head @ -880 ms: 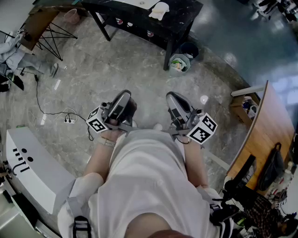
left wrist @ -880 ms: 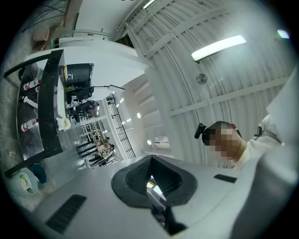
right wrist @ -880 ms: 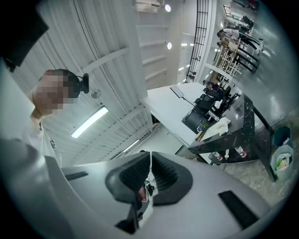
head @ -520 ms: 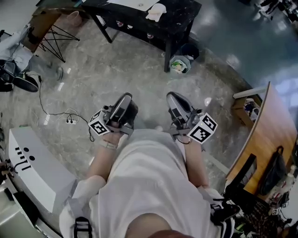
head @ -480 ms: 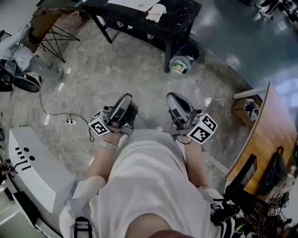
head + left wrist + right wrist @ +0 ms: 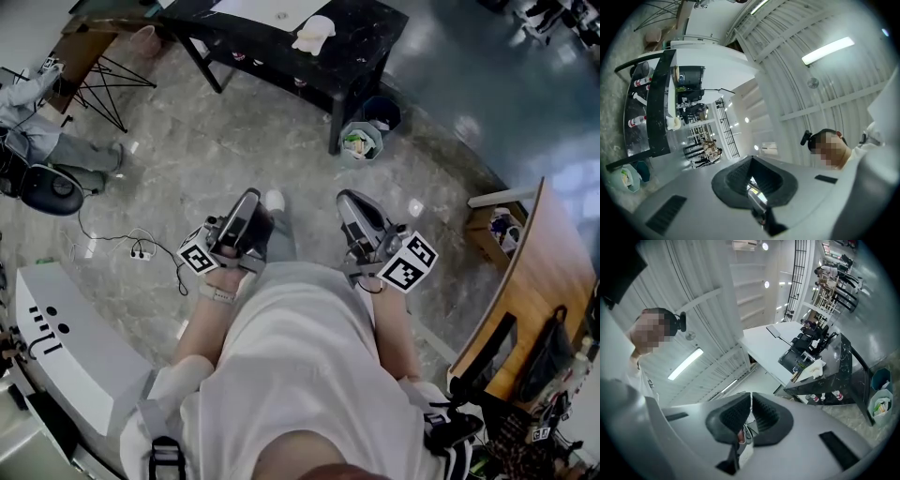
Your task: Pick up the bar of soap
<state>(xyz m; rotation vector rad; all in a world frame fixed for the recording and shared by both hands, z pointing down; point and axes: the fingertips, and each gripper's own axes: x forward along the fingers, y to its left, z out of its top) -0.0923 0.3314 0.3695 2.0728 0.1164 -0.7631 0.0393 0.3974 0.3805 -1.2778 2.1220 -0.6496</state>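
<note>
Currently left hand-held gripper [image 6: 249, 201] closed, empty; right hand-held gripper [image 6: 351, 202] likewise.

The bench [image 6: 366, 42] stands across the upper centre of the frame, with a bundle [image 6: 315, 33] on its top. A bin [image 6: 360, 139] sits on the floor [image 6: 234, 131] just below the bench's right leg. A power strip [image 6: 141, 252] lies at middle left. The left gripper [image 6: 250, 197] and the right gripper [image 6: 348, 199] are side by side at centre.
</note>
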